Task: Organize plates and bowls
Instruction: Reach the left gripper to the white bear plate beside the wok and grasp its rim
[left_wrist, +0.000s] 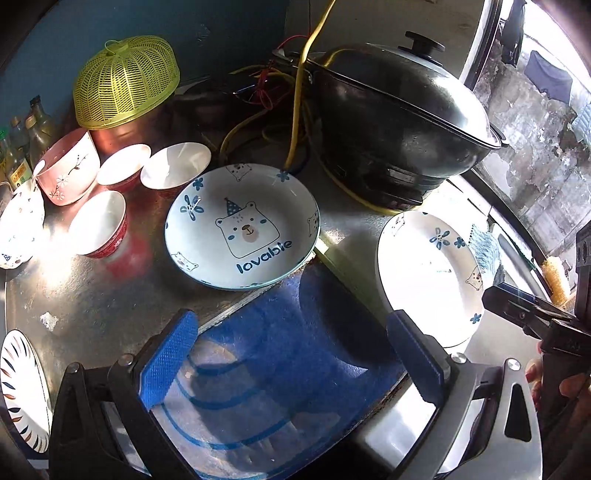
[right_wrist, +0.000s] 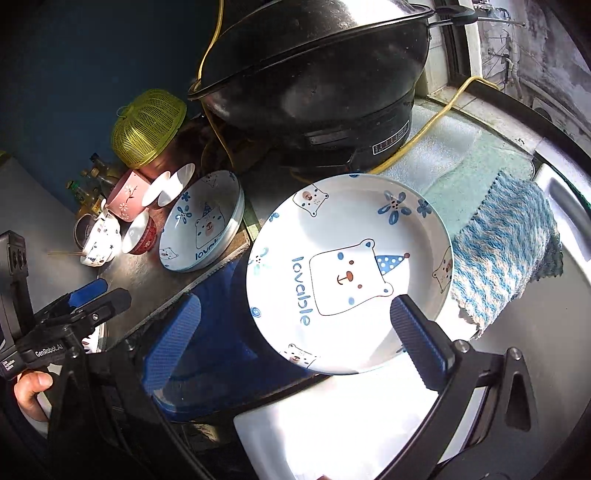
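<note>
- Left wrist view: left gripper (left_wrist: 291, 363), jaws spread and holding nothing; pale blue bear-print ceramic dish (left_wrist: 242, 226) lies ahead of them.
- Right wrist view: right gripper (right_wrist: 295, 341), jaws spread; white bear-print ceramic plate (right_wrist: 349, 273) lies between and ahead, right finger (right_wrist: 417, 341) over its rim.

Glossy ceramic plate (right_wrist: 347, 273), knitted cloth (right_wrist: 506, 251)

Steel counter (left_wrist: 92, 306) bearing bear plates (left_wrist: 242, 225), bowls (left_wrist: 99, 224), wok (left_wrist: 399, 122).
</note>
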